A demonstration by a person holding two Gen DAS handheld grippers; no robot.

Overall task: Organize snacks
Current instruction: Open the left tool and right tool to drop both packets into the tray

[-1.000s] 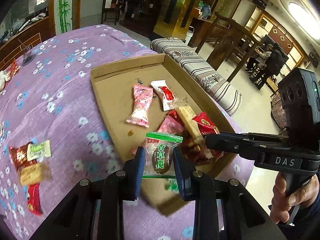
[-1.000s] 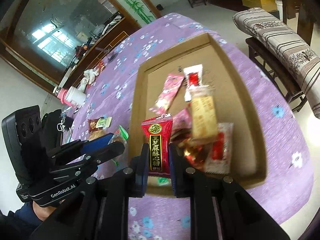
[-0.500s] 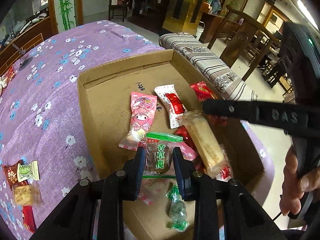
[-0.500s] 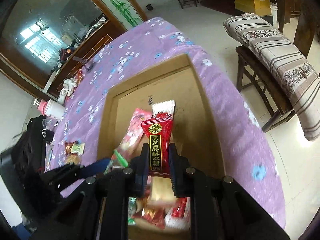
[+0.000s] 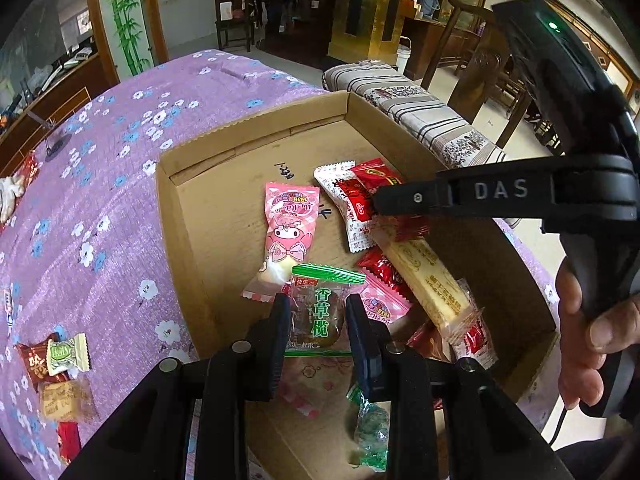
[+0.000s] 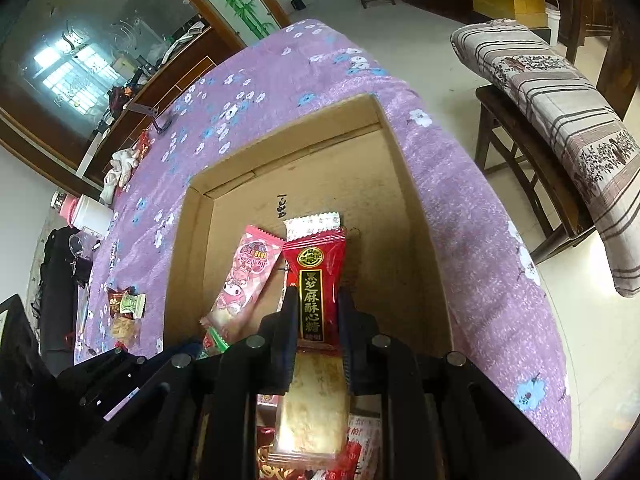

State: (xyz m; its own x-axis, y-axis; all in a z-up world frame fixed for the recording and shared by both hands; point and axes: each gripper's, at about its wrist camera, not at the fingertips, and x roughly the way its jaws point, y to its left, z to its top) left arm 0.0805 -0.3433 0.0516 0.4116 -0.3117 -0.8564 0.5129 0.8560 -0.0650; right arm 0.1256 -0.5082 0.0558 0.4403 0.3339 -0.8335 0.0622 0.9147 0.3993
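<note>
We read "DAS" on the right gripper. The green snack pack says "香草榄". The red candy pack says "黑芝麻酥心糖".

my left gripper: tilted steeply down, fingers nearly together, pinching | my right gripper: tilted steeply down, fingers clamped close, pinching | my right hand: wrapped round its handle
</note>
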